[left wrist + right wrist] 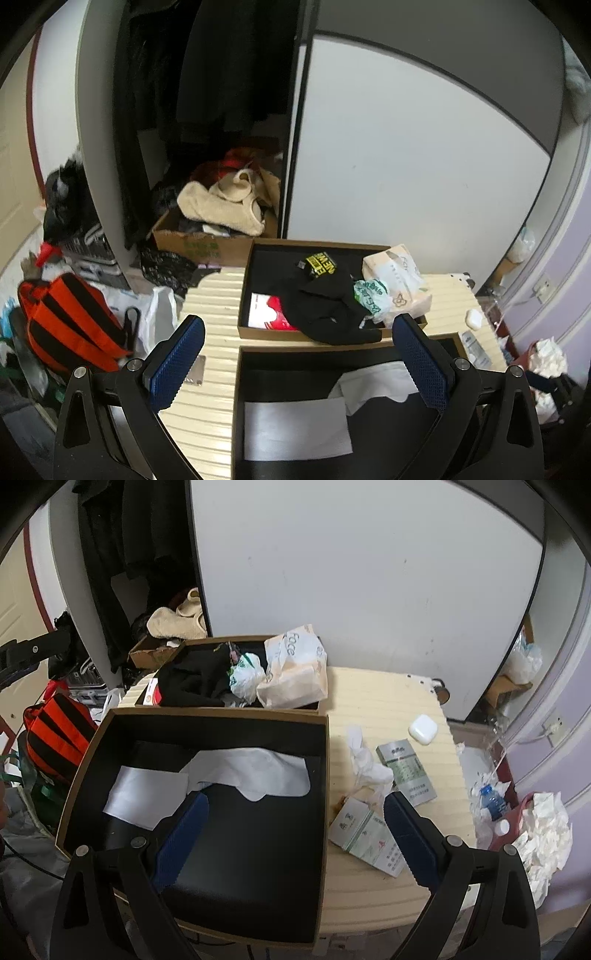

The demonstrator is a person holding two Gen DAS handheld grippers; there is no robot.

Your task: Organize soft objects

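Two black-lined cardboard boxes stand on a cream ribbed table (388, 701). The far box (246, 284) holds a black garment (325, 306), a crumpled green-and-white bag (371, 295), a tissue pack (397, 280) and a red-and-white packet (267, 312). White sheets (221, 779) lie in the near box (325, 760). My left gripper (299, 328) hovers open above the near box, short of the far one. My right gripper (295, 808) is open over the near box's right wall. A crumpled white tissue (364, 762) lies on the table to its right.
On the table right of the boxes lie two green-white cartons (369, 834), a grey packet (406, 768) and a white earbud case (423, 729). An orange-and-black backpack (70, 325) sits on the floor at left. An open wardrobe holds clothes in a cardboard box (207, 243). A tissue-filled bin (535, 823) stands at right.
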